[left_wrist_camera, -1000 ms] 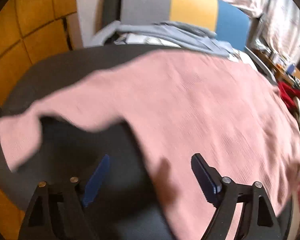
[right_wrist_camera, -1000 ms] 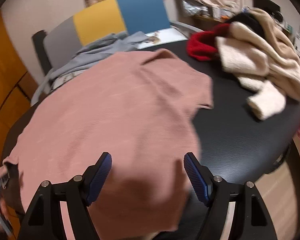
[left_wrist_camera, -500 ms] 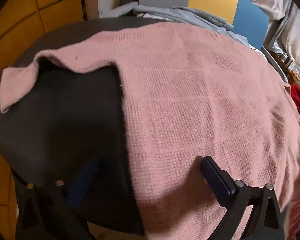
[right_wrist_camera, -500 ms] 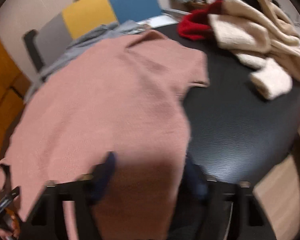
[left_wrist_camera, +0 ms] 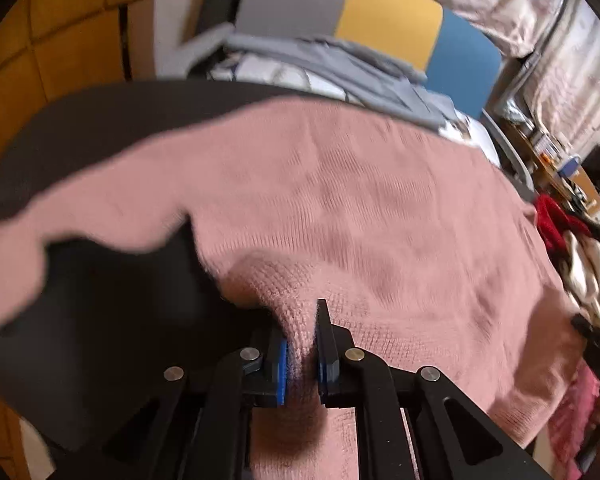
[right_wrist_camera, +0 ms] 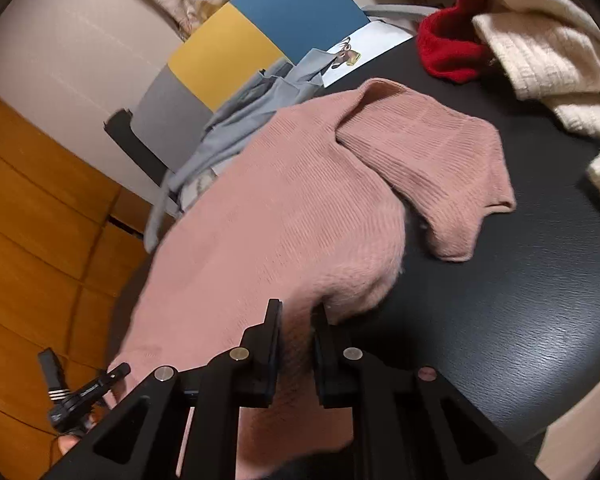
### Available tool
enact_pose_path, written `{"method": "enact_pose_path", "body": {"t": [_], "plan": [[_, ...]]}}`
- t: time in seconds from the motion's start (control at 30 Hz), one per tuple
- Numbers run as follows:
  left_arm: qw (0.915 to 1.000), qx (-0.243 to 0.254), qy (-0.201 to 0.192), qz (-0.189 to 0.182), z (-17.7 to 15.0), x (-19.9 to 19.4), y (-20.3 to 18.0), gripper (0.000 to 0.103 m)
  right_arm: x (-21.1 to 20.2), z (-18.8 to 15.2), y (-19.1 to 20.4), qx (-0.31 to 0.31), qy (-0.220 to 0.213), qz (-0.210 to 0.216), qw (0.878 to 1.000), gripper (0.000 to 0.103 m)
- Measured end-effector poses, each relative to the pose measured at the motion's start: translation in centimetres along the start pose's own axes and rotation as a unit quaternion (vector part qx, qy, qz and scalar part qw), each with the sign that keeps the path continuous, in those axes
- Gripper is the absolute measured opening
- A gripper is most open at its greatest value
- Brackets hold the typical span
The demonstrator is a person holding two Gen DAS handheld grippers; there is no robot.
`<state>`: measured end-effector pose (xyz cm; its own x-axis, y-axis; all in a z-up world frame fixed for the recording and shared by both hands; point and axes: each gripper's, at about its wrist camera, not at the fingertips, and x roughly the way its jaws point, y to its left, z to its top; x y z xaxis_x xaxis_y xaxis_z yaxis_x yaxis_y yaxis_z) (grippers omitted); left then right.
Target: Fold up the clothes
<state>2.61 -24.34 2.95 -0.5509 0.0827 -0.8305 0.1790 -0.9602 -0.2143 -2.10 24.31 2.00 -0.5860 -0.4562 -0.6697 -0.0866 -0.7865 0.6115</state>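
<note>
Black tabletop (right_wrist_camera: 520, 320) filling mid-frame, pink sweater (left_wrist_camera: 380, 220) spread across it. Left gripper (left_wrist_camera: 302, 344) and right gripper (right_wrist_camera: 296, 332), lower centre, each clamped on sweater hem. Cream and red clothes (right_wrist_camera: 540, 40) upper right.

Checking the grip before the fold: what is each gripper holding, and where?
Both hold the pink sweater: left gripper and right gripper each pinch its near hem.

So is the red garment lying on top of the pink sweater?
No, the red garment sits apart from the pink sweater, with bare black table between them.
</note>
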Motion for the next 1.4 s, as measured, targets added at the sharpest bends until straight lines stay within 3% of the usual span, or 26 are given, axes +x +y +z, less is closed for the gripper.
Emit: {"method": "enact_pose_path", "body": {"t": [0.17, 0.27, 0.33, 0.4, 0.47, 0.5, 0.57, 0.63, 0.73, 0.83, 0.93, 1.0, 1.17, 1.27, 1.4], "plan": [[0.999, -0.031, 0.03, -0.011, 1.6, 1.3, 2.3, 0.011, 1.7, -0.1, 0.3, 0.02, 0.013, 0.023, 0.999, 0.01], [0.998, -0.026, 0.057, -0.008, 0.8, 3.1, 1.6, 0.013, 2.2, -1.6, 0.1, 0.016, 0.029, 0.01, 0.999, 0.014], [0.9972, -0.009, 0.074, 0.001, -0.2, 4.0, 1.3, 0.017, 2.2, -2.2, 0.7, -0.023, 0.032, -0.025, 0.999, 0.028], [0.9973, 0.009, 0.071, 0.015, -0.9, 4.0, 1.0, 0.019, 1.7, -2.1, 1.5, -0.08, 0.02, -0.084, 0.993, 0.029], [0.998, 0.026, 0.048, 0.032, -0.8, 3.4, 0.2, 0.03, 1.2, -1.3, 1.5, -0.112, 0.0, -0.14, 0.984, 0.029], [0.998, 0.034, 0.033, 0.042, -0.7, 2.9, -0.3, 0.036, 1.3, -0.3, 0.8, -0.104, -0.003, -0.143, 0.984, 0.03], [0.9975, 0.045, 0.003, 0.054, 0.0, 2.2, -1.3, 0.06, 1.5, 1.7, -0.5, -0.086, -0.009, -0.148, 0.985, 0.032], [0.9968, 0.053, -0.011, 0.058, 1.0, 2.0, -2.5, 0.067, 1.7, 3.7, -1.8, -0.07, -0.014, -0.154, 0.985, 0.033], [0.9955, 0.065, -0.028, 0.063, 2.5, 1.9, -4.2, 0.068, 2.0, 6.5, -3.2, -0.044, -0.014, -0.144, 0.988, 0.035], [0.9953, 0.07, -0.019, 0.064, 2.7, 3.8, -5.9, 0.078, 1.7, 8.3, -3.2, -0.04, -0.024, -0.131, 0.99, 0.036], [0.9945, 0.088, 0.02, 0.053, 1.6, 6.5, -8.0, 0.078, 1.5, 9.6, -3.8, -0.026, -0.013, -0.11, 0.993, 0.036], [0.9902, 0.121, 0.046, 0.052, 0.4, 8.5, -10.0, 0.078, 0.9, 10.0, -5.0, -0.002, -0.008, -0.128, 0.992, 0.036], [0.9776, 0.189, 0.014, 0.093, -2.0, 9.7, -12.2, 0.081, -0.6, 11.4, -7.2, 0.014, -0.011, -0.169, 0.985, 0.037], [0.981, 0.177, 0.022, 0.077, -1.9, 9.5, -11.2, 0.082, -1.5, 12.3, -8.3, 0.011, -0.018, -0.193, 0.981, 0.038], [0.9873, 0.145, 0.036, 0.055, -1.7, 9.5, -9.7, 0.082, -2.3, 13.6, -9.7, 0.005, -0.025, -0.223, 0.974, 0.052]]}}
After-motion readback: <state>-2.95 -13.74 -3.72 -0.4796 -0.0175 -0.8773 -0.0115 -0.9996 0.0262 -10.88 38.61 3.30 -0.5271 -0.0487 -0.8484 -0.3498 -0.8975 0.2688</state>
